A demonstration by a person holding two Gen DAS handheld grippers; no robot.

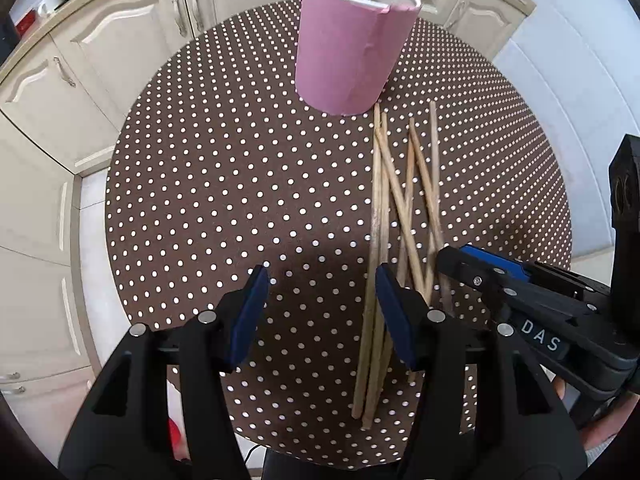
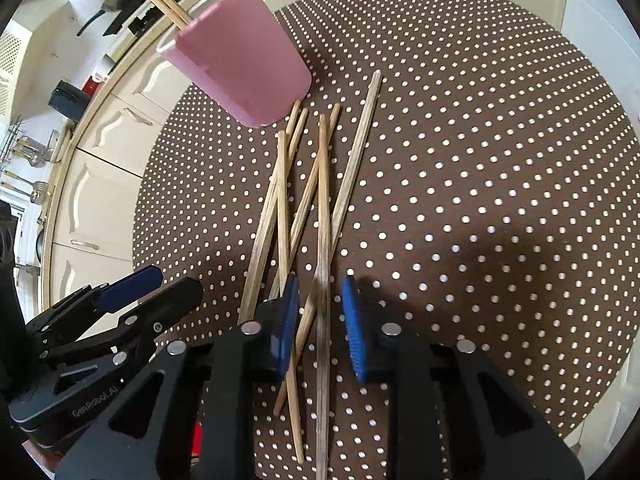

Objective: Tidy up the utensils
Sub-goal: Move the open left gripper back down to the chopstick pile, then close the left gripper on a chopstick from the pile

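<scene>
Chopstick (image 2: pixel 322 320) between claw pads blurred, lower end cropped.

Both wrist cams look steeply down, close over the dotted table (image 1: pixel 208 184). Shared: pink cup (image 1: pixel 344 48), chopstick pile (image 1: pixel 404 200).

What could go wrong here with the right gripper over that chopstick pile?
1. The right gripper straddles one chopstick that crosses others in the pile; closing may pinch or drag a neighbour.
2. The left gripper hangs close beside it over the same pile, so the two could collide.
3. The pink cup stands at the chopsticks' far ends; a shoved stick could nudge it.
</scene>
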